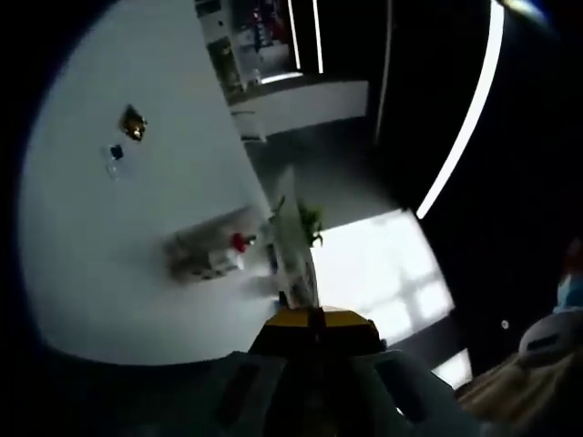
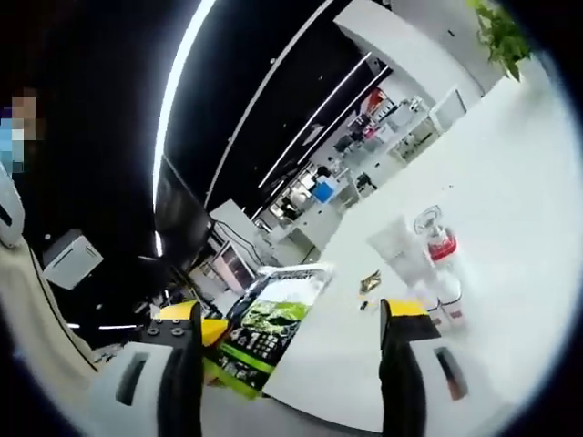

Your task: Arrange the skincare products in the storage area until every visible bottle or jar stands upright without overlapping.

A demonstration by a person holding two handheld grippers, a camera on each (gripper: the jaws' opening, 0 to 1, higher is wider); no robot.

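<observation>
From where I stand, the worry is the approach: both tools are well off the white counter (image 2: 510,182), and the bottles stand close together, so a reach into the cluster could knock a neighbour over rather than right it. The cluster of skincare bottles (image 2: 428,259) sits out on the counter; in the right gripper view I make out clear, pale containers, one with a red band or cap under a transparent top, apparently upright, though blur hides the rest. In the left gripper view the same cluster (image 1: 211,253) reads as a smudge with a red spot. The right hand-held gripper (image 2: 291,328) is spread wide and holds nothing. The left hand-held gripper (image 1: 314,319) has its yellow tips pressed together, nothing between them. A green printed box (image 2: 264,332) lies near the counter edge.
</observation>
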